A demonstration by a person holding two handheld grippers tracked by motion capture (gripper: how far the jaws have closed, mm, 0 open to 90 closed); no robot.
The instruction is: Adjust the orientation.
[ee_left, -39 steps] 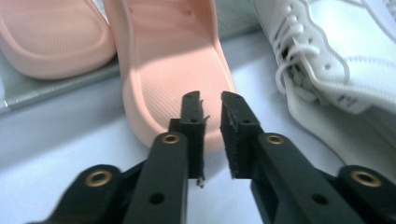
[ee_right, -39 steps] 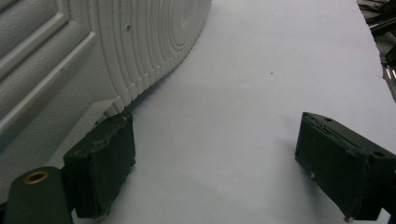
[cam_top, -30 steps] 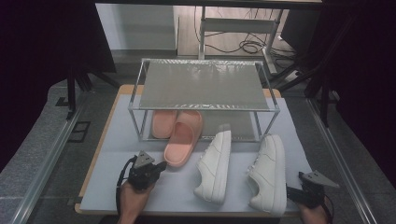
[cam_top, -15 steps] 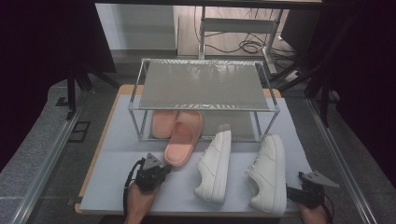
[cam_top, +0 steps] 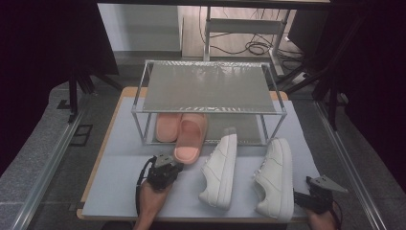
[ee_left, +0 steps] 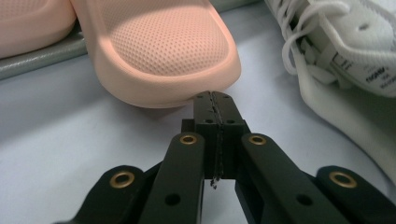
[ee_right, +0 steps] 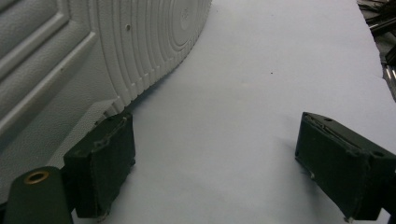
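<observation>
Pale mat [cam_top: 119,177]: left gripper [ee_left: 213,100] fingers closed at slipper [ee_left: 163,51] toe; right gripper [ee_right: 215,163] fingers open.

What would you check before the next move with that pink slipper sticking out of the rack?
1. Left tongs closed with nothing between them: ok, ready to nudge.
2. Their tips meet the heel of the pink slipper: cannot tell whether they touch, though they sit right at it.
3. Slipper's front is under the rack beside its mate: ok.
4. Left white sneaker clear of the slipper's path: ok, it lies beside the slipper.
5. Right tongs open and holding nothing: ok, beside the right white sneaker.
</observation>
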